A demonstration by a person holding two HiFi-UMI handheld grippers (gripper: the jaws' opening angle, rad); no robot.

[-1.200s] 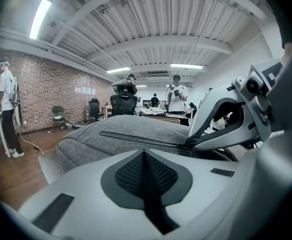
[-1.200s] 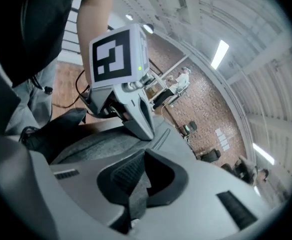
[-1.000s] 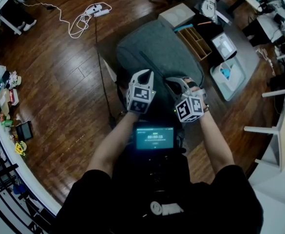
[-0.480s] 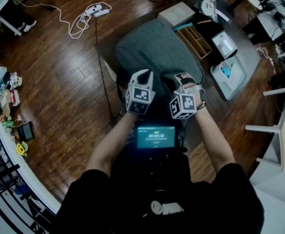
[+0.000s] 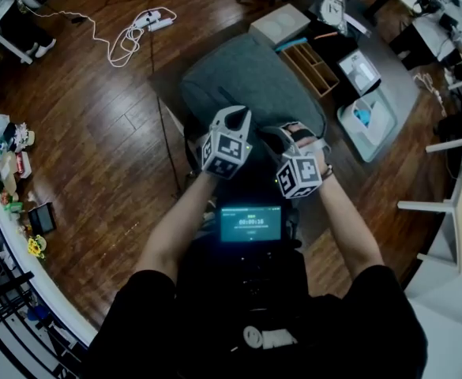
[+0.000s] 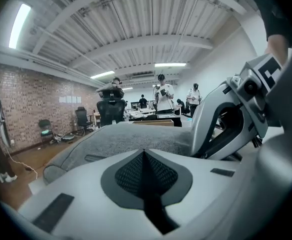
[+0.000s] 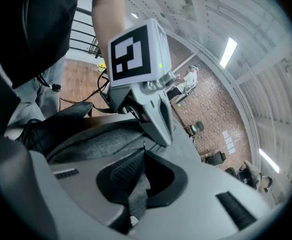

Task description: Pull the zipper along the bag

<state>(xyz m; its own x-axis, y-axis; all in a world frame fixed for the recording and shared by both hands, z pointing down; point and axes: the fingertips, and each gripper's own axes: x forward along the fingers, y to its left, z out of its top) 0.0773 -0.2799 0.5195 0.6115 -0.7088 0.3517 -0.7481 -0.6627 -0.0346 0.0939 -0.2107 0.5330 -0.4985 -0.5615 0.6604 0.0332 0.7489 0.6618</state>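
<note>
Head view: grey bag (image 5: 250,77) runs lengthwise away from both grippers; right gripper (image 5: 286,133) on its near end, left gripper (image 5: 233,115) just beside.
Left gripper view: jaws together, empty.
Right gripper view: jaws have just been closing, pinching bag fabric.

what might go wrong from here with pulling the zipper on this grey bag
The right gripper has just closed its jaws on a thin strip of grey fabric; whether that is the zipper pull is unclear, so it may slip out or only tug cloth. The left gripper is shut on nothing, so the bag looks unbraced and could slide with the pull.
</note>
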